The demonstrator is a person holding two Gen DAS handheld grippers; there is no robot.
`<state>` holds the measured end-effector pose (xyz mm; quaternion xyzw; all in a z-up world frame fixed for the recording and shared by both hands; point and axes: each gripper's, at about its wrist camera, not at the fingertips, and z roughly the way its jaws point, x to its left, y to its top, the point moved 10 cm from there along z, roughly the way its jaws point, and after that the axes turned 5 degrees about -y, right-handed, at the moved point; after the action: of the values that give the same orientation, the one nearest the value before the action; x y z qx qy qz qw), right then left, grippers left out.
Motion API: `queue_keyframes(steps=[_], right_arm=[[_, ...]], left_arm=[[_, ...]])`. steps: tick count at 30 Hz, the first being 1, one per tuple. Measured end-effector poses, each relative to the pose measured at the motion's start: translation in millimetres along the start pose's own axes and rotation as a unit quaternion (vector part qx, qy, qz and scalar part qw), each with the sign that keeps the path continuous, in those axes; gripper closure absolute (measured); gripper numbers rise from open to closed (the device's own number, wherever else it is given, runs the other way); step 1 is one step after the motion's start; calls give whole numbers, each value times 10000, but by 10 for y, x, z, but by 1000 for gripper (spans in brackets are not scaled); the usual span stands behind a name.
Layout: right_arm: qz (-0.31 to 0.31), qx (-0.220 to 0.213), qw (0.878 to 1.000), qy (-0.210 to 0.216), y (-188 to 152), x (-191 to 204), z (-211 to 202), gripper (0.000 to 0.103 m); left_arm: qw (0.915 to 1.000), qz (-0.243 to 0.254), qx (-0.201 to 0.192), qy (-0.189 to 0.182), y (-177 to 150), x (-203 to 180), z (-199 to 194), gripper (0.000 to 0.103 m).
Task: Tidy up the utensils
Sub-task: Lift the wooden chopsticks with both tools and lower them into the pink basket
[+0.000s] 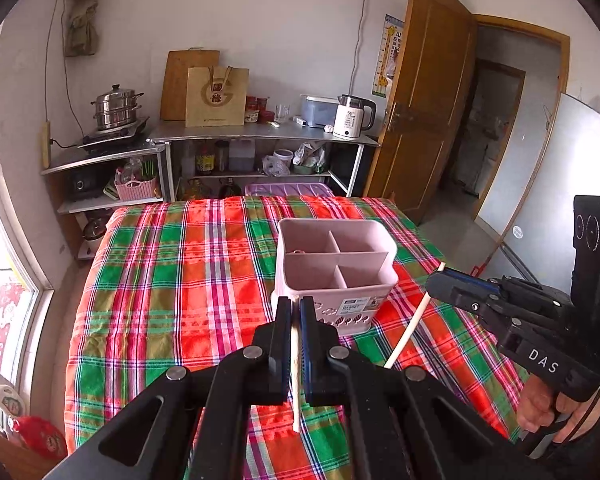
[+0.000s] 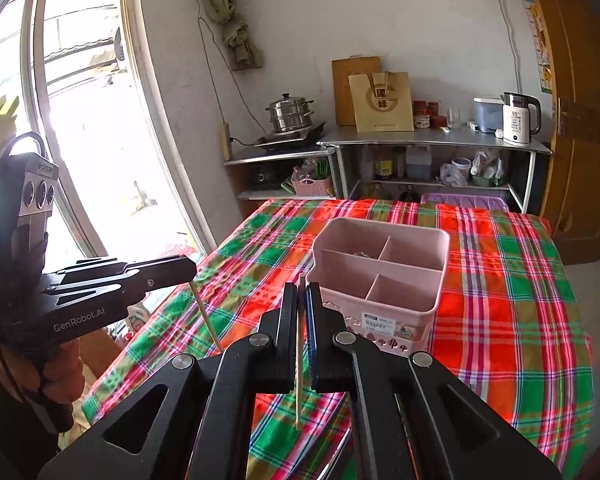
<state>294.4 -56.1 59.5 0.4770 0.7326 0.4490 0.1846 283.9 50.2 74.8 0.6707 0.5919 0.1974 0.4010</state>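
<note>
Two chopsticks are up: my left hand-held gripper (image 1: 295, 312) pinches one chopstick (image 1: 295, 380), my right hand-held gripper (image 2: 302, 300) the other chopstick (image 2: 299, 360), both just short of the pink basket (image 1: 336, 264) mid-table (image 1: 160, 280). Each stick hangs loosely below its jaws, so I expect it could pivot, catch the rim and tip the basket.
</note>
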Motion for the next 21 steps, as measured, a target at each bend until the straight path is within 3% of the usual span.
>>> queue_keyframes(steps=[13, 21], right_arm=[[253, -840, 9960, -143, 841, -302, -160, 99], [387, -1094, 9930, -232, 1105, -424, 61, 99]], left_arm=[[9975, -13, -669, -206, 1102, -185, -67, 99], [9969, -132, -764, -149, 1382, -68, 298, 99]])
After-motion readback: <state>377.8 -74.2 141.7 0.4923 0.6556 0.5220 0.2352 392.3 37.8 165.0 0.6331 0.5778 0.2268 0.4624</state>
